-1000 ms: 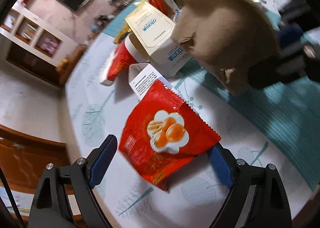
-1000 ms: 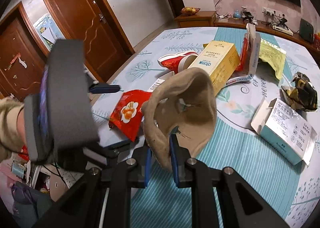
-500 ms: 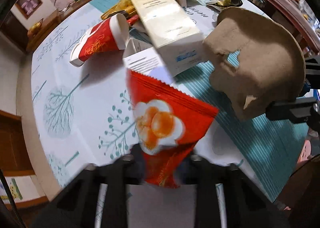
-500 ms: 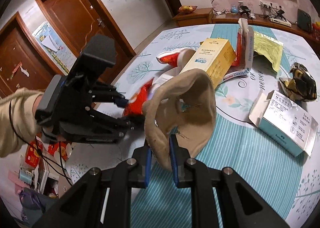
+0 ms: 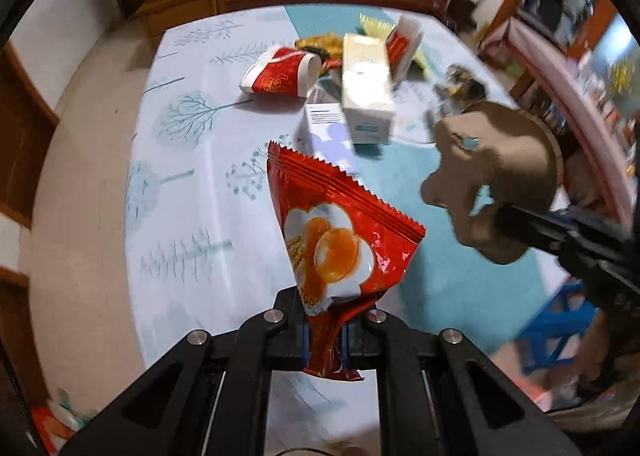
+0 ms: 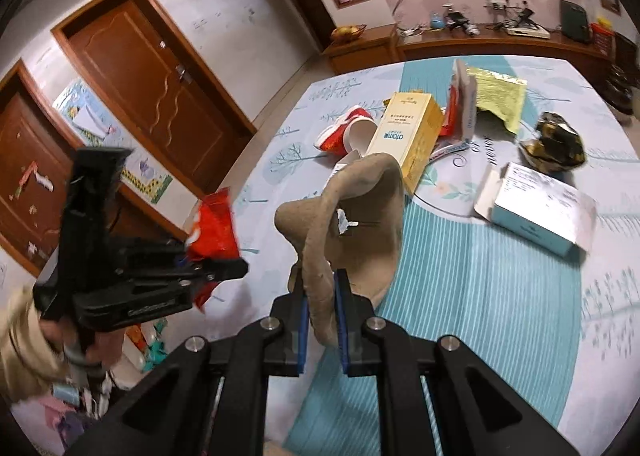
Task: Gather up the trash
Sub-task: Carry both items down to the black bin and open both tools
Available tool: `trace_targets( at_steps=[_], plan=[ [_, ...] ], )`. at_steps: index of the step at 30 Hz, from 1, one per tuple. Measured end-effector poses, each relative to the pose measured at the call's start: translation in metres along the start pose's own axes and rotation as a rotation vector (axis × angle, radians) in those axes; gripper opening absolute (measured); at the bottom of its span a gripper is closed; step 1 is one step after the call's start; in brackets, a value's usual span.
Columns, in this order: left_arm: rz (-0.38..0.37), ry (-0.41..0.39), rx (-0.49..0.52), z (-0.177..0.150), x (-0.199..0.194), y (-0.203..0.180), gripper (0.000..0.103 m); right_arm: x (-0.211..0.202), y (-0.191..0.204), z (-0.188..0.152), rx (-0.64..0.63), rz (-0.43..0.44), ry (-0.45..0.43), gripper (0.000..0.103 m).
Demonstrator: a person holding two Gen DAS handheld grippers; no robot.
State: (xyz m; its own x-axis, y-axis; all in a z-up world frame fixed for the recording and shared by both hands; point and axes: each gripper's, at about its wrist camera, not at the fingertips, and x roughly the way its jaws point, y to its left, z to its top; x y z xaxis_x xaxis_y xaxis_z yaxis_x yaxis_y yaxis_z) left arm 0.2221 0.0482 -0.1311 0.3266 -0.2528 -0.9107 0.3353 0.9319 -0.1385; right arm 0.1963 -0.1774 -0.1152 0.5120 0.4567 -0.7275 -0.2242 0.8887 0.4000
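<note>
Pale tablecloth (image 5: pixel 192 192) printed with blue-green trees and a broad teal band covers the table, with brown doors (image 6: pixel 160 96) and a wooden sideboard (image 6: pixel 480 42) behind it.

Held at the table's near edge, the left gripper (image 5: pixel 326 330) has its jaws pressed together on the bottom corner of a red snack wrapper (image 5: pixel 340 232) printed with a fried egg; they have just been closing. The wrapper hangs clear of the cloth, its serrated top edge pointing away. In the right wrist view a hand (image 6: pixel 76 340) in a beige sleeve grips that tool's handle.

To its right, the right gripper (image 6: pixel 320 330) pinches the lower edge of a moulded brown cardboard piece (image 6: pixel 360 224), also lifted off the table.

Further out, litter lies on the cloth: a red paper cup (image 5: pixel 280 74) on its side, a cream carton (image 5: pixel 366 88) lying flat with a small white box (image 5: pixel 326 122) just beside it, and a red-and-white packet (image 6: pixel 460 104) standing behind. A yellow foil bag (image 6: pixel 500 96), a crumpled black-and-gold wrapper (image 6: pixel 554 146) and an opened white-and-blue box (image 6: pixel 536 208) sit toward the right side.
</note>
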Motion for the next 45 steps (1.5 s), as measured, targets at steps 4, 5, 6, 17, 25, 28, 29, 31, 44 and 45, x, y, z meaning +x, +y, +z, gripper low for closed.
trace_targets(
  at_steps=[4, 5, 6, 17, 25, 28, 29, 31, 44, 45],
  plan=[
    [-0.015, -0.069, -0.006, -0.038, -0.052, -0.020, 0.008, -0.034, 0.025, -0.013, 0.012, -0.023, -0.039, 0.011],
    [-0.014, -0.084, 0.000, -0.047, -0.065, -0.026, 0.008, -0.046, 0.035, -0.019, 0.007, -0.031, -0.050, 0.011],
    [-0.016, -0.095, 0.007, -0.053, -0.074, -0.030, 0.008, -0.053, 0.043, -0.022, 0.004, -0.036, -0.059, 0.011],
    [-0.079, -0.209, 0.137, -0.130, -0.159, -0.066, 0.008, -0.132, 0.123, -0.102, 0.029, -0.094, -0.163, 0.011],
    [-0.111, -0.113, 0.132, -0.170, -0.136, -0.080, 0.008, -0.142, 0.133, -0.144, 0.069, -0.116, -0.106, 0.011],
    [-0.115, -0.085, 0.127, -0.184, -0.124, -0.086, 0.008, -0.137, 0.126, -0.156, 0.091, -0.118, -0.075, 0.011],
    [-0.113, -0.076, 0.127, -0.188, -0.119, -0.088, 0.008, -0.135, 0.122, -0.162, 0.105, -0.117, -0.061, 0.011],
    [-0.113, -0.050, 0.116, -0.198, -0.108, -0.091, 0.008, -0.128, 0.114, -0.174, 0.128, -0.115, -0.034, 0.011],
    [-0.032, 0.076, 0.005, -0.258, 0.040, -0.098, 0.008, -0.019, 0.023, -0.272, 0.268, -0.071, 0.144, 0.011],
    [-0.027, 0.078, 0.000, -0.263, 0.058, -0.097, 0.008, -0.008, 0.016, -0.279, 0.276, -0.073, 0.156, 0.011]
  ],
)
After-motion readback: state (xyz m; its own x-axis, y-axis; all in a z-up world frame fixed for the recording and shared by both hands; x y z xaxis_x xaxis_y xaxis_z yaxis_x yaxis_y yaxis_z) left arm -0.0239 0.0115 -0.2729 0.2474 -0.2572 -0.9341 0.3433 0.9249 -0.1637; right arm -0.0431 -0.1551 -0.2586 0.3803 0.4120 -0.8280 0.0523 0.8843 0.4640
